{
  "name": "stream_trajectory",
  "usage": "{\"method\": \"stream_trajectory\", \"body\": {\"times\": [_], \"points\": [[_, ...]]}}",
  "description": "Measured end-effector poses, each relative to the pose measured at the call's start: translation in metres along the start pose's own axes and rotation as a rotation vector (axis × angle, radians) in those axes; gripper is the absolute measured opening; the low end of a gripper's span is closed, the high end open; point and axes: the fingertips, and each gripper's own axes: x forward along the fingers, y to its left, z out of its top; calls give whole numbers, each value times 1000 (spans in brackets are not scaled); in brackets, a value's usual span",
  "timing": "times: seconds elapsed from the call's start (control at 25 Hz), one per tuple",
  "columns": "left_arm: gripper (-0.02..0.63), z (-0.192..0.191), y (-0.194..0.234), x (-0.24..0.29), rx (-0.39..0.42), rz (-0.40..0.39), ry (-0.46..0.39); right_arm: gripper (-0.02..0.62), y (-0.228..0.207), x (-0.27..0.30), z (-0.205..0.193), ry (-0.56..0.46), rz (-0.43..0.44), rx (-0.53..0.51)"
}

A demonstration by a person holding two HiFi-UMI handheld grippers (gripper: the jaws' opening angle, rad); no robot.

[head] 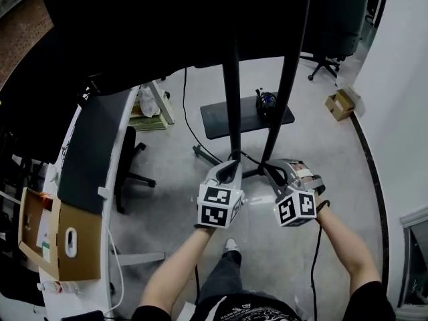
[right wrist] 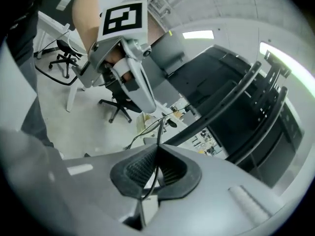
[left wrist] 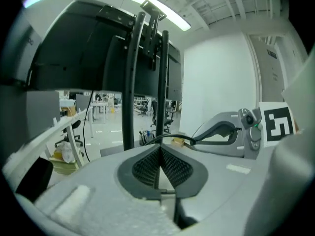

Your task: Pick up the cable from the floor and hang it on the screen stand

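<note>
The cable point(head: 251, 158) is thin, light and limp. It is off the floor and runs as a short span between both tongs, just in front of the posts of the screen stand point(head: 231, 99). The left tongs point(head: 232, 164) are closed on it, and the right tongs point(head: 270, 168) pinch it too. It probably slips easily, so a firm hold with some slack for draping seems wise.
</note>
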Motion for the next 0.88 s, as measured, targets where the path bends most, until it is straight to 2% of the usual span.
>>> {"method": "stream_trajectory", "body": {"times": [0.16, 0.32, 0.48, 0.64, 0.76, 0.88], "points": [[-2, 86, 8, -14, 45, 13, -101, 11, -85, -10, 44, -32, -90, -42], [-2, 156, 13, -27, 89, 24, -174, 11, -149, -20, 83, -60, -157, -70], [-2, 210, 19, -36, 139, 35, -210, 12, -203, -29, 120, -95, -219, -97], [-2, 260, 20, -45, 141, 8, -255, 12, -257, -37, 156, -124, -287, -157], [-2, 297, 19, -51, 172, -1, -288, 12, -301, -42, 184, -143, -334, -198], [-2, 335, 18, -57, 189, -20, -323, 13, -349, -48, 210, -153, -369, -201]]}}
